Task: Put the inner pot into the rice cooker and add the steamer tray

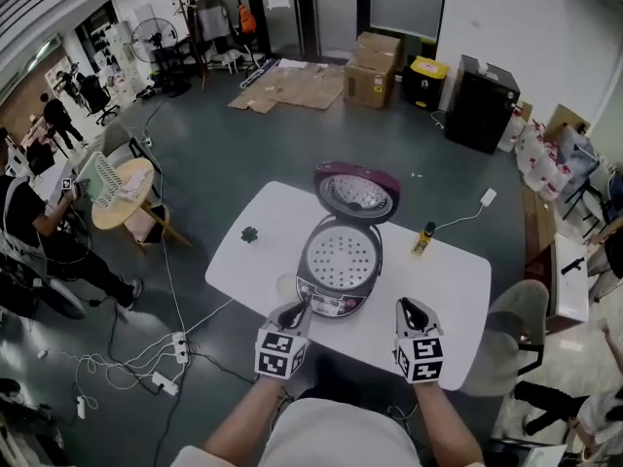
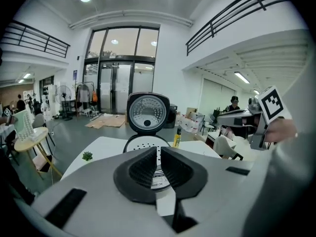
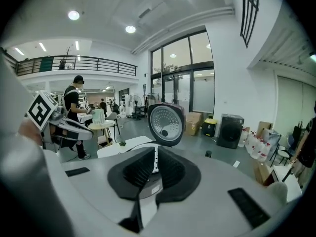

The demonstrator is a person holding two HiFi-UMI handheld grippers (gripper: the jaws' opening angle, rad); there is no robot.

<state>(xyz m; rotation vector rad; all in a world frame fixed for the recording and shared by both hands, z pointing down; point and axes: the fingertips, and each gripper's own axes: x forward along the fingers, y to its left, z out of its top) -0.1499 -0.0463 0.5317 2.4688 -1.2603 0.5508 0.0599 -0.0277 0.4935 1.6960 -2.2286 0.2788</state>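
Left jaws: the left gripper [image 2: 157,151] has its dark ribbed pads drawn almost together, with only a thin slit between them and nothing in it.
Right jaws: the right gripper [image 3: 155,151] stands the same way, nearly closed and empty.
Gripper places: in the head view the left gripper [image 1: 292,312] is at the cooker's front edge and the right gripper [image 1: 407,306] is just beside the cooker. Both are above the near side of the table.
Container: the grey round rice cooker [image 1: 336,295] stands mid-table with its maroon hinged lid [image 1: 357,191] raised at the back.
Contents: a white perforated steamer tray [image 1: 341,257] sits in the cooker's mouth. Whether an inner pot lies under it cannot be told.
Surface: white rounded table [image 1: 458,285].
Around: a small green plant [image 1: 250,233] lies to the cooker's left and a yellow bottle with a dark cap [image 1: 424,238] to its right. A white plug block [image 1: 488,197] sits at the far right corner.
Beyond: brown cardboard boxes [image 1: 370,81] lie on the grey floor, and a grey chair [image 1: 521,329] stands at the table's right end.
Obstruction: nothing lies between the jaws and the cooker.
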